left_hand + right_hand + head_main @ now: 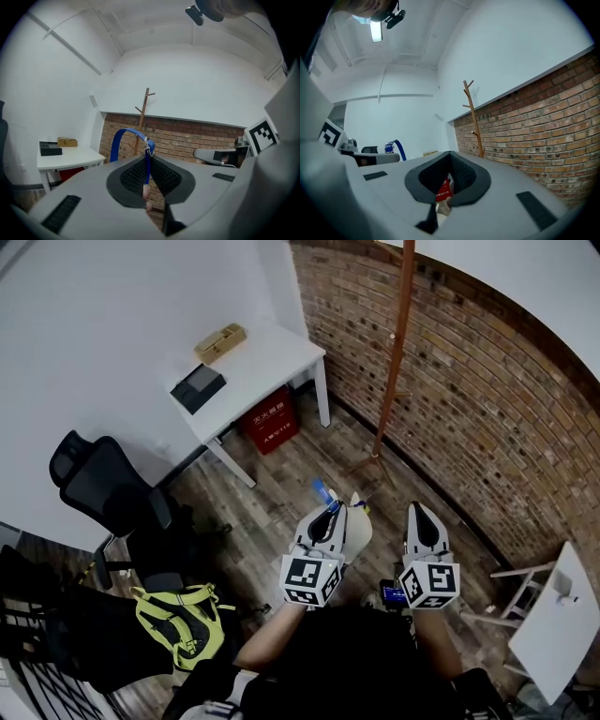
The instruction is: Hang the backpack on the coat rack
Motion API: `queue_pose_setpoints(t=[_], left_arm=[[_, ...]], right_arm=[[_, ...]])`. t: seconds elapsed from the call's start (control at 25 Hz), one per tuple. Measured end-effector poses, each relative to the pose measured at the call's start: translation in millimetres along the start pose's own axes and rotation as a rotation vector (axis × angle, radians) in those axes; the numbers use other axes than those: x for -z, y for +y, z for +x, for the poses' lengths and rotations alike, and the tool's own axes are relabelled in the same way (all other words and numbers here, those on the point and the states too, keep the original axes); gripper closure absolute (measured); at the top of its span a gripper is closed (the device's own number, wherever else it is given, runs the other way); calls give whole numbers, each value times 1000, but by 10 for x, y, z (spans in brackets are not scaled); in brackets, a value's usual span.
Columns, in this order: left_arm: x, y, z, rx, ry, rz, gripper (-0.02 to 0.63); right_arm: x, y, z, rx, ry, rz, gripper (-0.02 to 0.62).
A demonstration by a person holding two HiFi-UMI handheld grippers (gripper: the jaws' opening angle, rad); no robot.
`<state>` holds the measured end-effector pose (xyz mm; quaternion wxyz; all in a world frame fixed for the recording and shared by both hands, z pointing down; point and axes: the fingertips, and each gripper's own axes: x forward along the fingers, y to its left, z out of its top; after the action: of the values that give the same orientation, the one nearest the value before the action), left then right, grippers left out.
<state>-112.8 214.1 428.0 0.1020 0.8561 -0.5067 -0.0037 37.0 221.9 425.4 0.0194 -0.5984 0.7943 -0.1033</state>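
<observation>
We're clenching left gripper (148, 157) on blue strap loop (123, 139) of cream fabric backpack (359, 524), which is hanging just right of it. Right gripper (450, 158) jaws sitting pressed together, empty. Tall wooden coat rack (398, 343) standing far, against brick wall (487, 399).

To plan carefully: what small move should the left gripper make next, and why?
Probably carry the left gripper forward toward the coat rack: its fingers pinch the blue strap, and the rack stands ahead by the brick wall.
</observation>
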Motion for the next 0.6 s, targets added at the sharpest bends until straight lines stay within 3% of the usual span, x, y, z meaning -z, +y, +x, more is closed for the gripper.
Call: queue_pose_setpoints(t=[0.36, 0.6], left_arm=[[55, -64, 75, -2, 15, -13, 578], [53, -124, 211, -35, 10, 7, 578]], right_arm=[[0, -131, -20, 11, 0, 27, 583], [-57, -263, 22, -27, -7, 21, 583]])
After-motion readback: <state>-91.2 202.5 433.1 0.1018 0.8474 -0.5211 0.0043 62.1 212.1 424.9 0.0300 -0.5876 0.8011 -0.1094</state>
